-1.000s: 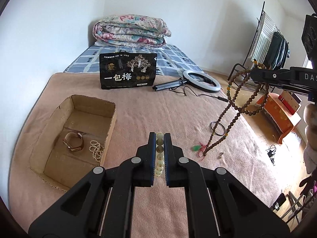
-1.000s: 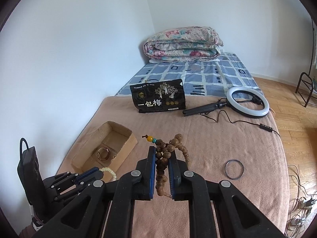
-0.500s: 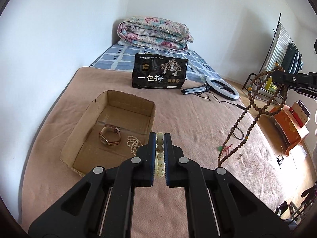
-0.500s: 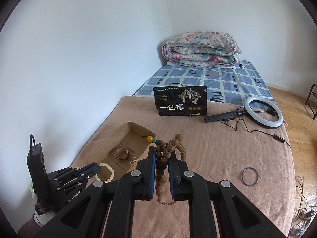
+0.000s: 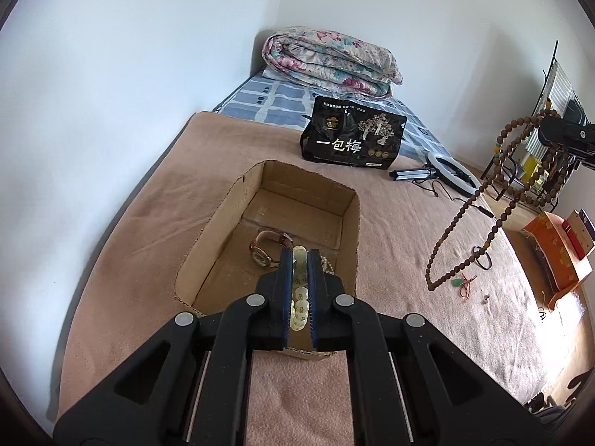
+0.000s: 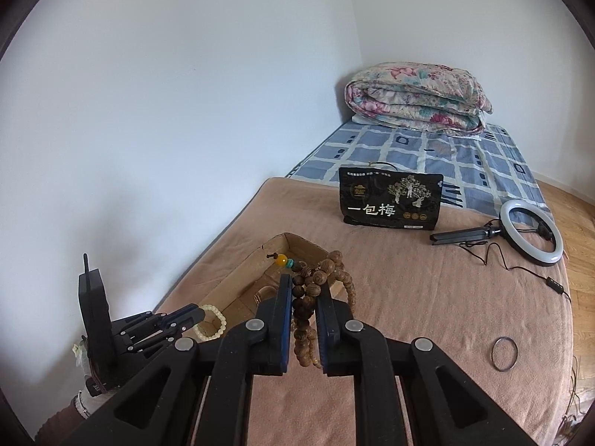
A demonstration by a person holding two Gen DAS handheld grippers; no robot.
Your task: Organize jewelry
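Both grippers closed in on the box

The left gripper, clamping the pale bracelet, had moved over the cardboard box; the right gripper, clamping the wooden bead strand, trailed alongside, so both drops looked near.

Soft, even daylight, both views sharp. Strong fisheye bending, black vignette corners. Blown-out sun patch right of orange box. Faint shadow on wall left of blanket.

Both the left claw and the right claw are matte black plastic with blue-edged pads, silver round screws on angular linkage arms, and triangular cutouts.
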